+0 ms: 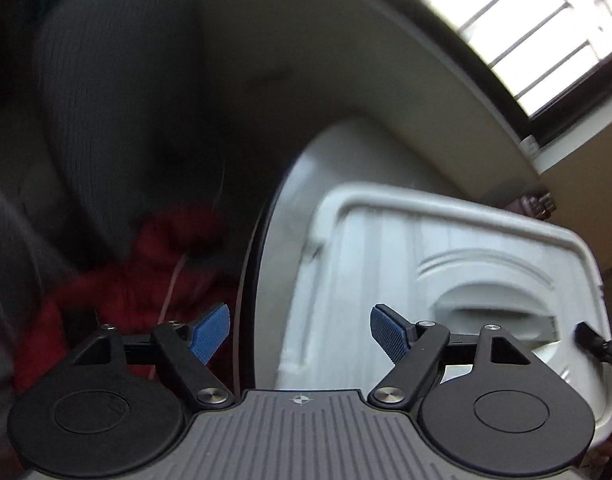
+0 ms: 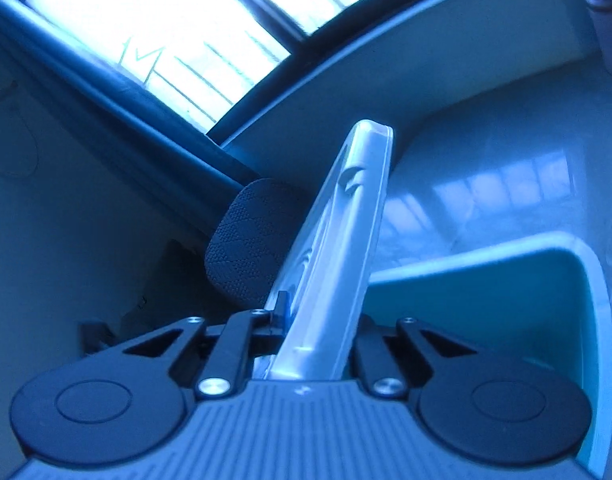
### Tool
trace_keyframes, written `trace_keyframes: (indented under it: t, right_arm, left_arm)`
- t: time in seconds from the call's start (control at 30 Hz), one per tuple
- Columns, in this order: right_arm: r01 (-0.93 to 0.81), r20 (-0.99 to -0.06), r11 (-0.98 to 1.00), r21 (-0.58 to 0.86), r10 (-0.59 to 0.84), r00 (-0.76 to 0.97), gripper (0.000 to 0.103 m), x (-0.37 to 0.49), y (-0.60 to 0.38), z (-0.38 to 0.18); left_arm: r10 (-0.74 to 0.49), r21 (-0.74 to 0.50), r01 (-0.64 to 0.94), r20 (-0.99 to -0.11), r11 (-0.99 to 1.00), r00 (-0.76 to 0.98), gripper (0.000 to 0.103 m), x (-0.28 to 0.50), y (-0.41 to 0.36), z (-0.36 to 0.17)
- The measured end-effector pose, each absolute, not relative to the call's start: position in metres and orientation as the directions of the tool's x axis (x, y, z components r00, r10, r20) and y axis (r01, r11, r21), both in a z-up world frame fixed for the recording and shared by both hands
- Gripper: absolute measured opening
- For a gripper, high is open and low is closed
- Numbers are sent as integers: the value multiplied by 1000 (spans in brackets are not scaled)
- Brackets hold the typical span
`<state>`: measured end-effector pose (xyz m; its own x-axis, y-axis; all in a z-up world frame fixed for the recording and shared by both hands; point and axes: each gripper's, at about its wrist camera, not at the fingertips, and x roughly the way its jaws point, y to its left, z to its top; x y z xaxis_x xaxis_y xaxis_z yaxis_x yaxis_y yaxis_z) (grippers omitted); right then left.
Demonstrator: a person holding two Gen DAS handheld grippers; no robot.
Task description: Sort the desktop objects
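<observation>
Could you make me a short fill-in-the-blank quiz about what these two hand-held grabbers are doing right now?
1. The right gripper is clamped on a white plastic ____, held on edge.
2. The left gripper has its blue pads apart, with ____ between them.
3. Beside the right gripper sits an open storage bin whose inside looks ____.
4. Below the left gripper, off the table edge, lies a ____ garment.

Missing words: lid; nothing; empty; red
</observation>
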<state>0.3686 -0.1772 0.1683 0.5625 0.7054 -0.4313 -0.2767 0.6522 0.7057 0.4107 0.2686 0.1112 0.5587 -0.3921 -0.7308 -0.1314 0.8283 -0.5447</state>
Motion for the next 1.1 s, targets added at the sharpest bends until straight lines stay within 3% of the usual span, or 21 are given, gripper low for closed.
trace_keyframes:
  t: [0.03, 0.2, 0.3, 0.53, 1.1]
  right_arm:
    - [-274, -426, 646, 713, 709, 562, 11, 368, -178, 165]
    - [-287, -419, 630, 721, 727, 543, 11, 367, -182, 159]
    - [-280, -413, 615, 737, 738, 534, 11, 369, -183, 154]
    - [-290, -401, 608, 739, 743, 536, 13, 364, -190, 155]
    - [-341, -249, 508, 791, 777, 579, 22, 297, -215, 165]
  left_arm:
    - [-426, -584, -136, -714, 801, 556, 92, 412, 271, 100]
    - [-629, -782, -87, -556, 617, 543, 93, 426, 272, 65]
    - [-670, -816, -54, -508, 575, 542, 97, 430, 257, 55]
    - [-595, -745, -6, -537, 667, 598, 92, 420, 248, 82]
    - [-432, -556, 54, -578, 829, 693, 92, 338, 223, 205]
